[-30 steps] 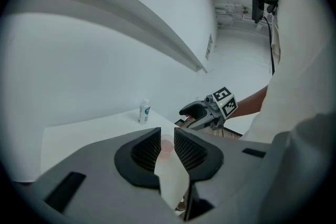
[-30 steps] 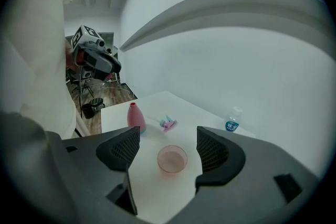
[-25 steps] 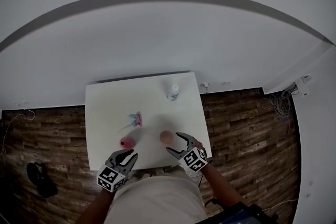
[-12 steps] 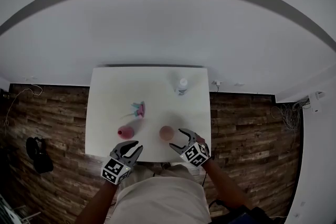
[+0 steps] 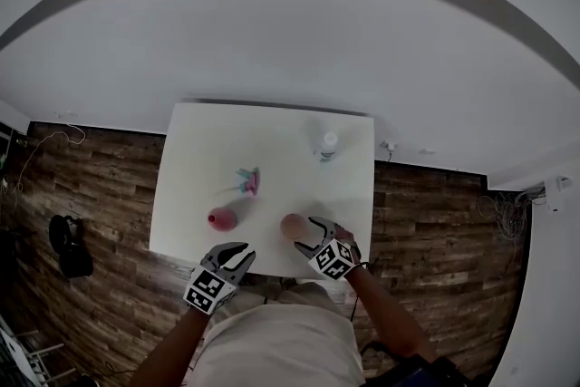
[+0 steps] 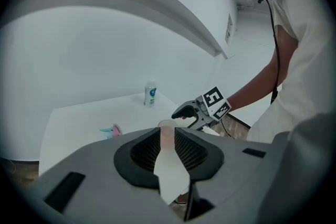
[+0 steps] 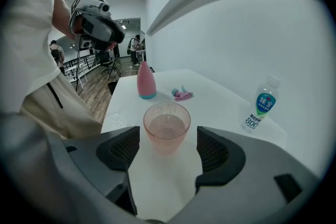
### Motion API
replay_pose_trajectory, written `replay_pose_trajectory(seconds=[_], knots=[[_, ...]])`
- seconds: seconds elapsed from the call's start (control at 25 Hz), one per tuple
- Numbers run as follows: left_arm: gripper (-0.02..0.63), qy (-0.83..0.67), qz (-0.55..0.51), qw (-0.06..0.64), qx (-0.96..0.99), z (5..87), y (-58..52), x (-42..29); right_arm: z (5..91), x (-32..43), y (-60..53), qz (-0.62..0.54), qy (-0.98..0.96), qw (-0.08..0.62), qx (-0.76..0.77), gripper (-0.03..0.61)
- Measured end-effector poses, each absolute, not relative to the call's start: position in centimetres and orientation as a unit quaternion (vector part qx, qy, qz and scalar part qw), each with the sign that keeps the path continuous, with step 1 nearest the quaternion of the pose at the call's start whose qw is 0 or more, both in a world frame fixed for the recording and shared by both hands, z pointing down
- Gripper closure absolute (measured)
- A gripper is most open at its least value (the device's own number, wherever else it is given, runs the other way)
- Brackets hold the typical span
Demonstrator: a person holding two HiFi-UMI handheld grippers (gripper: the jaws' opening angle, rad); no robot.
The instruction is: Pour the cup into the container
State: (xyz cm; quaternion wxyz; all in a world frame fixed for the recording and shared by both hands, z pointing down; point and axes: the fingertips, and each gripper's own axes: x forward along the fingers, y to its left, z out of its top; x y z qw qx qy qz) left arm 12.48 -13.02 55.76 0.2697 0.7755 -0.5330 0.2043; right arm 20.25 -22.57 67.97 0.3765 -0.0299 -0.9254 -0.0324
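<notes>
Cup (image 5: 292,226): on table (image 5: 199,159) near front edge, between right gripper's (image 5: 305,234) wide-open jaws, untouched | left gripper (image 5: 237,253): jaws apart, empty | counts: one cup, one pink bottle (image 5: 220,218), one clear bottle (image 5: 328,145)

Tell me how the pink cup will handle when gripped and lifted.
The cup looks like thin, clear plastic, so a hard squeeze would probably flex it. Partly full and open-topped, it likely spills if jerked. Its smooth, wet-looking wall may be slippery.
</notes>
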Motion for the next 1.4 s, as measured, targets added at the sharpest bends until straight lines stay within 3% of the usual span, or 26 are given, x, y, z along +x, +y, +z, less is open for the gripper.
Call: replay_pose_trajectory(seconds=[0.24, 1.4], knots=[[0.537, -0.528, 0.222, 0.279, 0.771, 56.5, -12.8, 11.8, 69.4, 18.9, -22.3, -0.009, -0.925, 0.375, -0.054, 0.207], [0.537, -0.568, 0.223, 0.323, 0.724, 58.1, -10.0, 10.7, 72.0, 16.1, -22.4, -0.037, -0.935, 0.345, -0.069, 0.207]])
